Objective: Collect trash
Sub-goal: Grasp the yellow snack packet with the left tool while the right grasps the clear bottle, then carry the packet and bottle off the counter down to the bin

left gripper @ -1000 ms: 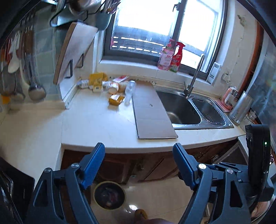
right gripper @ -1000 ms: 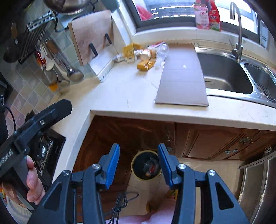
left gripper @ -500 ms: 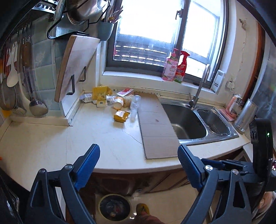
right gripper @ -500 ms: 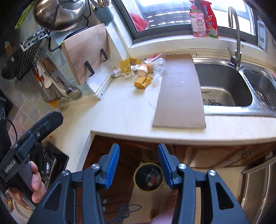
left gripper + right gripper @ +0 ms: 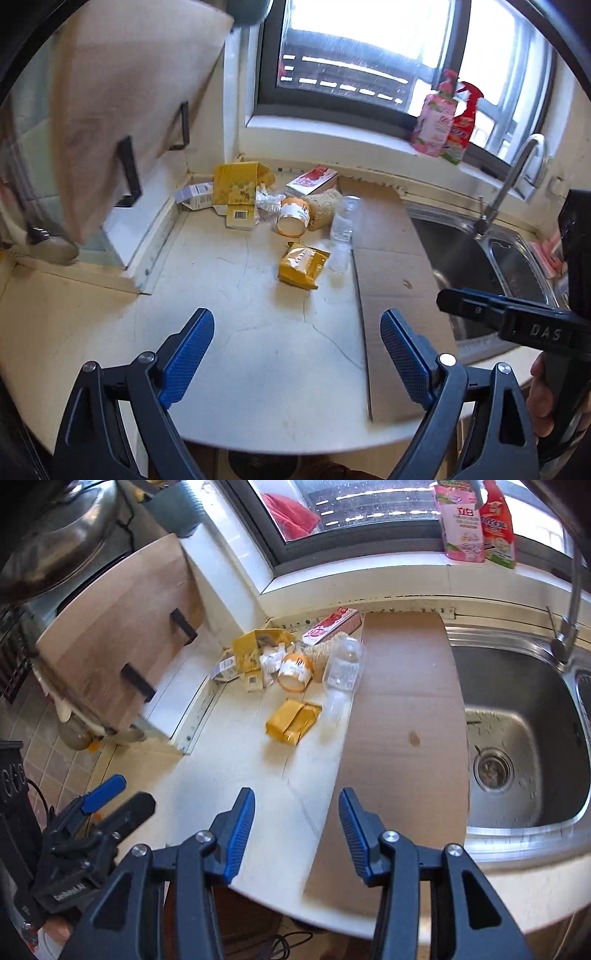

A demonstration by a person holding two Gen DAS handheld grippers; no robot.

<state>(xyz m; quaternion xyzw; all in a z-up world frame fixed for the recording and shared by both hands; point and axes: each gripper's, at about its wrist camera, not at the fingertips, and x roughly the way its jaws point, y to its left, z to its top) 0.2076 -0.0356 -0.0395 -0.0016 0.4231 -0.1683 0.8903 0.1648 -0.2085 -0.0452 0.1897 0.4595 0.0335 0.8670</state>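
Trash lies at the back of the white counter: a yellow packet [image 5: 302, 266] [image 5: 293, 722], a clear plastic bottle [image 5: 343, 236] [image 5: 341, 679], an orange-rimmed cup [image 5: 293, 220] [image 5: 295, 672], a yellow carton [image 5: 236, 186] [image 5: 255, 648], a red-and-white box [image 5: 312, 180] [image 5: 332, 625] and crumpled wrappers. A flat cardboard sheet [image 5: 391, 280] [image 5: 402, 720] lies beside the sink. My left gripper [image 5: 297, 350] is open and empty above the counter's front. My right gripper [image 5: 297, 830] is open and empty, over the counter's front edge near the cardboard.
A steel sink [image 5: 517, 738] with a tap [image 5: 513, 177] is on the right. A wooden cutting board [image 5: 122, 110] leans on a rack at left. Two bottles [image 5: 476, 520] stand on the window sill. A dark bin rim [image 5: 262, 463] shows below the counter edge.
Both grippers have risen from below the counter edge and moved forward over the counter toward the trash. The floor bin has dropped almost out of view. Both stay open.
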